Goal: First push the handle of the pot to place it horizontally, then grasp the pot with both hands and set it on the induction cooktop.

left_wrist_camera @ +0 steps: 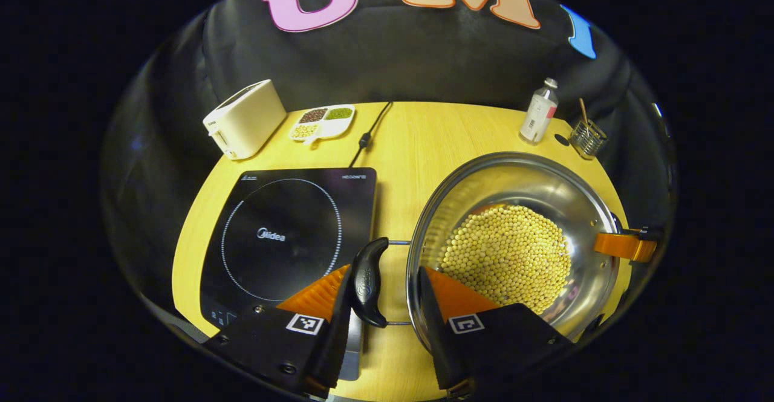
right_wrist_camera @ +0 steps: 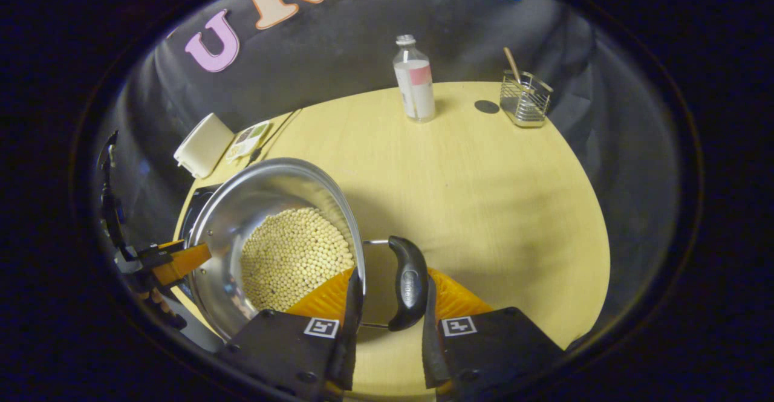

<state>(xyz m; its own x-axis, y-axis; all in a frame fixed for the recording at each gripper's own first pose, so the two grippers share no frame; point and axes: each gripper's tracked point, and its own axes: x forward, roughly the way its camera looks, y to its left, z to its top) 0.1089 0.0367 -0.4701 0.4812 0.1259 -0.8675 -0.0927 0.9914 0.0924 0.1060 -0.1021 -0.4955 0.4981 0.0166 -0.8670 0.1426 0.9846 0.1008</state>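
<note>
Black cloth wall (left_wrist_camera: 387, 57) behind yellow wooden table (right_wrist_camera: 484, 196)

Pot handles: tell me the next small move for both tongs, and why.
Probably close both tongs. The left tongs straddle one black handle with a gap on its pot side, and the right tongs bracket the other handle without clearly pinching. The pot sits beside the induction cooktop.

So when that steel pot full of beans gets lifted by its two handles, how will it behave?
The pot is probably rigid, being polished metal. It is likely heavy for its size, since yellow beans cover its floor. The loose beans may slide if it tilts, so a level lift by both handles seems wise.
</note>
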